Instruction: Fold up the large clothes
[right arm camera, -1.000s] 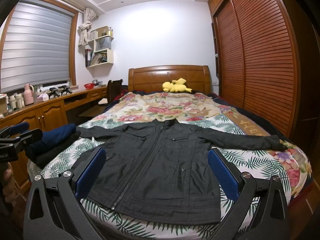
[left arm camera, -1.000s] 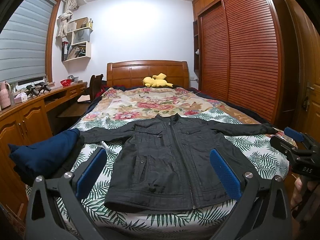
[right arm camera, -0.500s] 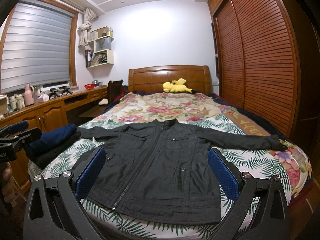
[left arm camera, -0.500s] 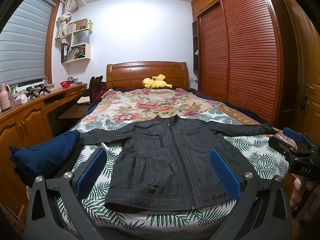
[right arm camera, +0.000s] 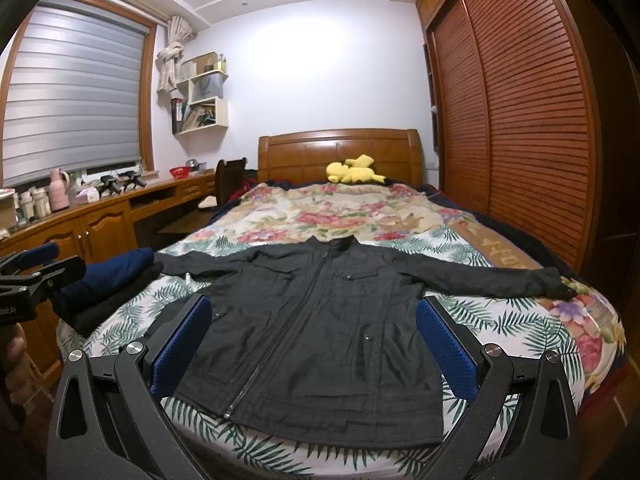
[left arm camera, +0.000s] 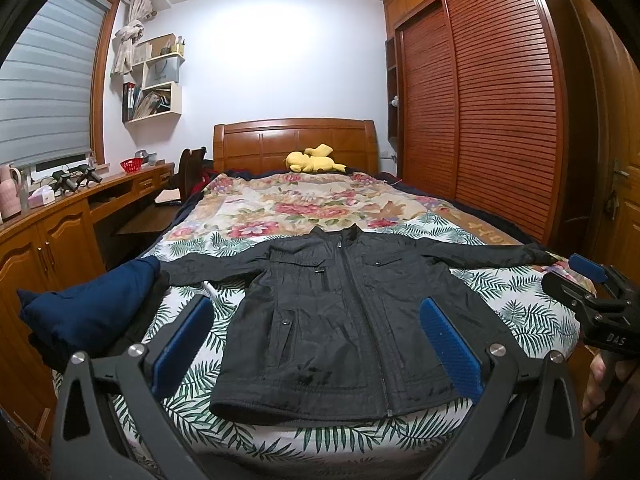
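Observation:
A black zip jacket (left arm camera: 344,312) lies flat, front up and zipped, on the leaf-print bed cover, sleeves spread out to both sides; it also shows in the right wrist view (right arm camera: 316,336). My left gripper (left arm camera: 316,344) is open and empty, held above the foot of the bed in front of the jacket's hem. My right gripper (right arm camera: 312,340) is open and empty, also in front of the hem, a little further right. Each gripper shows at the edge of the other's view: the right one (left arm camera: 592,292), the left one (right arm camera: 32,268).
A pile of folded dark blue and black clothes (left arm camera: 92,316) sits at the bed's left corner (right arm camera: 108,284). A yellow plush toy (left arm camera: 312,160) lies by the headboard. A wooden desk (left arm camera: 60,216) runs along the left, a slatted wardrobe (left arm camera: 492,128) along the right.
Both grippers have drifted very slightly; the jacket has not moved and both grippers stay open.

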The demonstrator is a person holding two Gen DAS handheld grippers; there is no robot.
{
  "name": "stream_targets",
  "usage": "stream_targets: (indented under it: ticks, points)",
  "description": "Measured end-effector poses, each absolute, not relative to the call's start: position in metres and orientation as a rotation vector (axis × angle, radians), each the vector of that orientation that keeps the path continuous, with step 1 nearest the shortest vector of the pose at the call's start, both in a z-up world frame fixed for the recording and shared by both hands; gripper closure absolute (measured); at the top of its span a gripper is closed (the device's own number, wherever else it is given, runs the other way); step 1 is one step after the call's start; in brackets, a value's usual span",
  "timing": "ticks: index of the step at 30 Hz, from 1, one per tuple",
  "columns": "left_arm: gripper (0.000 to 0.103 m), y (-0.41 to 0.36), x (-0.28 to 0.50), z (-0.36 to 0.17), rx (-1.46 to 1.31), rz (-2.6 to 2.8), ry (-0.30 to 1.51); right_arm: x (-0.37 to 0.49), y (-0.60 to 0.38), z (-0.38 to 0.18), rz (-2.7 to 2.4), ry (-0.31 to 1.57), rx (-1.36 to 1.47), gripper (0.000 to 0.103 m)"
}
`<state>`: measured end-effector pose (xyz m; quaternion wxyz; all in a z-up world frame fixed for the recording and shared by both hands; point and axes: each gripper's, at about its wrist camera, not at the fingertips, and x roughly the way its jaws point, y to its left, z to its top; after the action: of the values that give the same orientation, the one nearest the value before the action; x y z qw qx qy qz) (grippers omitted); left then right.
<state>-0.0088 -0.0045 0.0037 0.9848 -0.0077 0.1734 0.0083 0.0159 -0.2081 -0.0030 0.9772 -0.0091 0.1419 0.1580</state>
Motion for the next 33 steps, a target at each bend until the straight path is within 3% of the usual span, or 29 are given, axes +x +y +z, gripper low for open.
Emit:
stream_targets:
  ticks: [10,33]
  points:
    - [0.000,0.016,0.018,-0.022,-0.037,0.038,0.428,0.028,-0.205,-0.020,0.340,0.328,-0.019,0.000]
    - [0.000,0.078,0.093,-0.106,-0.082,0.148,0.605,0.140,-0.169,-0.092,0.383,0.458,-0.047,0.000]
